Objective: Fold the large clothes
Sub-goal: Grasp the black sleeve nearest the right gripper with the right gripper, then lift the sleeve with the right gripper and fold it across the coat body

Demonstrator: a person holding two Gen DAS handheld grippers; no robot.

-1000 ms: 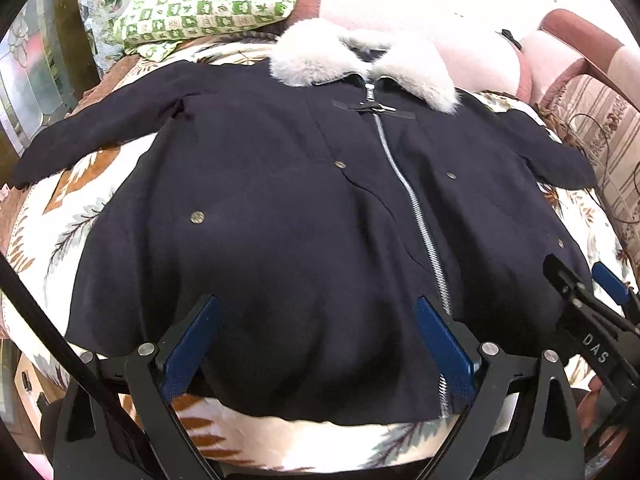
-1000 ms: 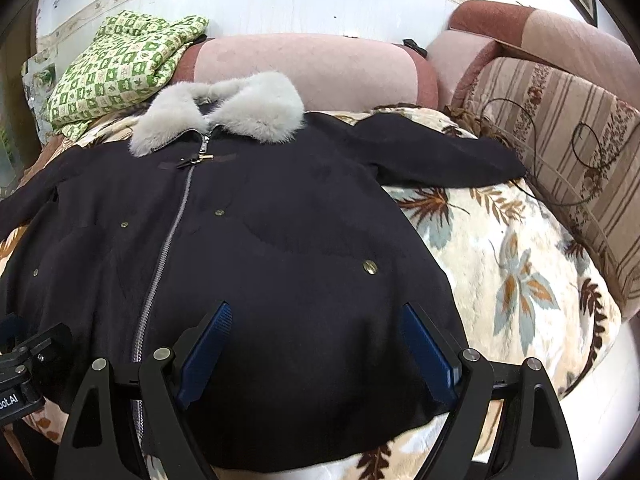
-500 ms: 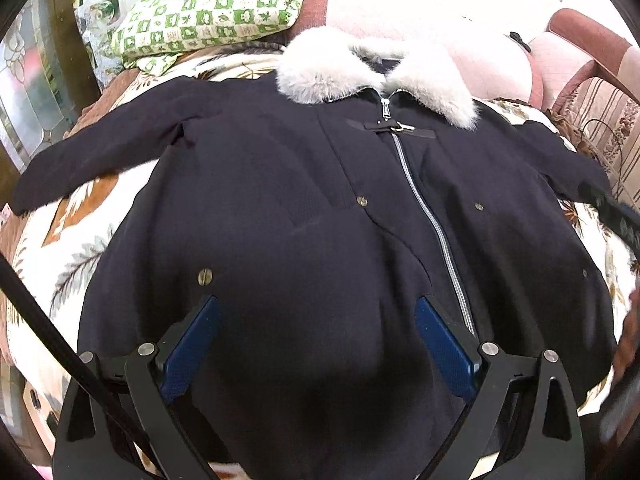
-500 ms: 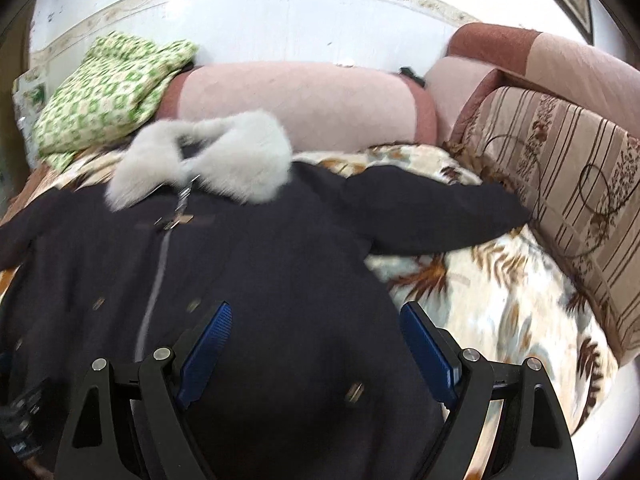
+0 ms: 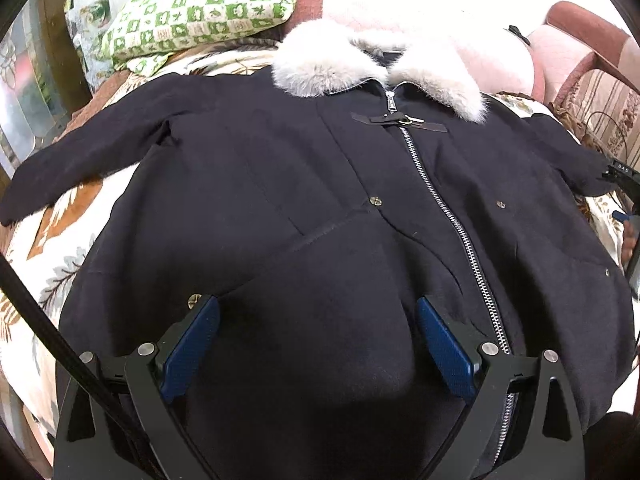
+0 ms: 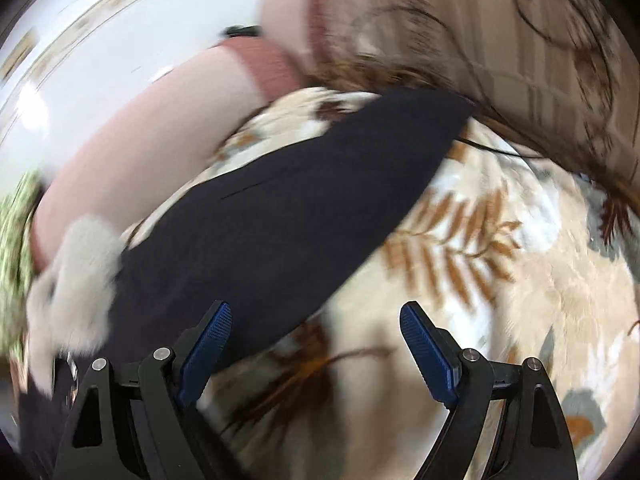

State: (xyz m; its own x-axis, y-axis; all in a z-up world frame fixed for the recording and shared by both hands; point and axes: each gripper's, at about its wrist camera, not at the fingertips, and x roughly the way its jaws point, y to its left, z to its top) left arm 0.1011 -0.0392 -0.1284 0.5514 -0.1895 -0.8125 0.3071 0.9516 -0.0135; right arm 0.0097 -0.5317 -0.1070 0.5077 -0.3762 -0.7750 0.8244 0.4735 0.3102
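A dark navy coat (image 5: 320, 200) with a pale fur collar (image 5: 376, 68) and a silver zipper (image 5: 448, 208) lies flat, front up, on a leaf-patterned bedspread (image 5: 52, 264). My left gripper (image 5: 318, 336) is open and empty, low over the coat's lower front. My right gripper (image 6: 316, 340) is open and empty, tilted, over the bedspread (image 6: 500, 300) beside the coat's right sleeve (image 6: 300, 208). It also shows at the right edge of the left wrist view (image 5: 626, 200), near the sleeve's cuff.
A green checked quilt (image 5: 200, 12) lies at the back left. A pink bolster (image 6: 132, 136) runs along the wall behind the collar. A striped brown cushion (image 6: 500, 52) stands at the right, close to the sleeve's end.
Both grippers moved forward over the coat. The right one swung right and tilted, from above the coat's hem to beside the right sleeve. Its view is blurred by motion.
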